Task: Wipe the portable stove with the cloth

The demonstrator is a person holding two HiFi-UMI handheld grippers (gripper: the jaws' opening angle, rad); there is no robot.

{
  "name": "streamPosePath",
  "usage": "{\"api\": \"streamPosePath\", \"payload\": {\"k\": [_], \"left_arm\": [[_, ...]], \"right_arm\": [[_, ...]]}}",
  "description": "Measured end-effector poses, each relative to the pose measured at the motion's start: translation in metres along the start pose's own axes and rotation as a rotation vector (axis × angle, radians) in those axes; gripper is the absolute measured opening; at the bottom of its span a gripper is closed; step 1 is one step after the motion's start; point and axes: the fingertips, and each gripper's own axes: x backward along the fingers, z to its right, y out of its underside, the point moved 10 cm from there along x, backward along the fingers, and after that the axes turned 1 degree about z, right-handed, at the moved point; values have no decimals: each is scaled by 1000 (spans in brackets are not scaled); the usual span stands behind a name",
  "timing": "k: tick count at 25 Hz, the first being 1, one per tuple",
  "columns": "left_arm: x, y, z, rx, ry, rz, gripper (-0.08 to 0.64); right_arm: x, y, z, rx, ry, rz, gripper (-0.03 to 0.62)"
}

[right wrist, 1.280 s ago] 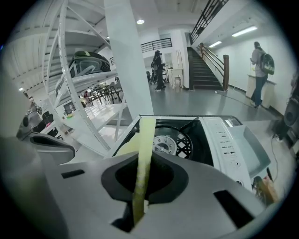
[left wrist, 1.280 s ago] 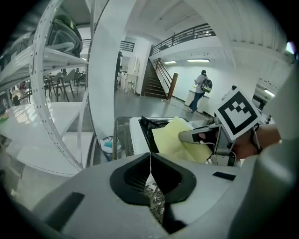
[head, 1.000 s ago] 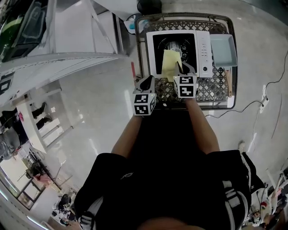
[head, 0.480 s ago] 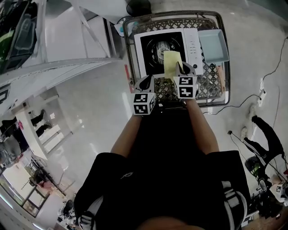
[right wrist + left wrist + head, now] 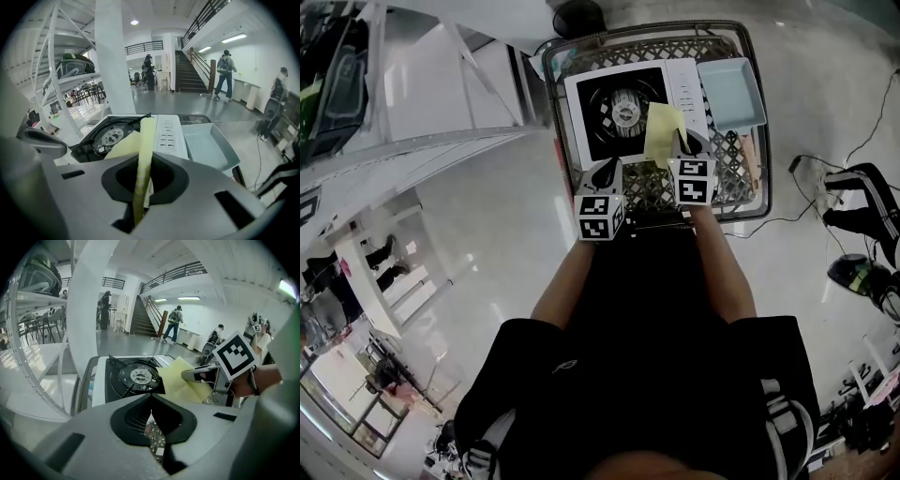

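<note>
The portable stove (image 5: pixel 628 103) is white with a black burner plate and lies in a wire basket (image 5: pixel 750 192). A yellow cloth (image 5: pixel 664 134) drapes over the stove's front right, at the edge of the black plate and the control strip. My right gripper (image 5: pixel 682 152) is shut on the cloth's near end; in the right gripper view the cloth (image 5: pixel 143 150) runs as a folded strip out between the jaws toward the stove (image 5: pixel 110 137). My left gripper (image 5: pixel 603 176) hovers at the stove's front left, shut and holding nothing. In the left gripper view the stove (image 5: pixel 133 376) and cloth (image 5: pixel 180 380) lie just ahead.
A pale blue tray (image 5: pixel 731 91) sits in the basket right of the stove, also seen in the right gripper view as the tray (image 5: pixel 206 145). White shelving (image 5: pixel 412 141) stands to the left. Cables and a bag (image 5: pixel 862 202) lie on the floor at right. People walk in the far hall.
My right gripper has dragged the cloth to the right across the stove, from over the burner plate to its right edge. The left gripper has stayed at the front left.
</note>
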Motion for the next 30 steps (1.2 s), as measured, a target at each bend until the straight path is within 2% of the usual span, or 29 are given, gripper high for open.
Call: {"api": "streamPosePath", "payload": {"k": [16,26,30], "left_arm": [[-19,-5,31,-42,42,-10,21],[-14,0,25,-27,29,-4,21],[-5,0,22,-20,23,2,21]], "right_arm": [[9,21,55,-48,87,-29,12],[10,29,65,-41,141,-59,12],[17,20,60,-50,148,-24,12]]}}
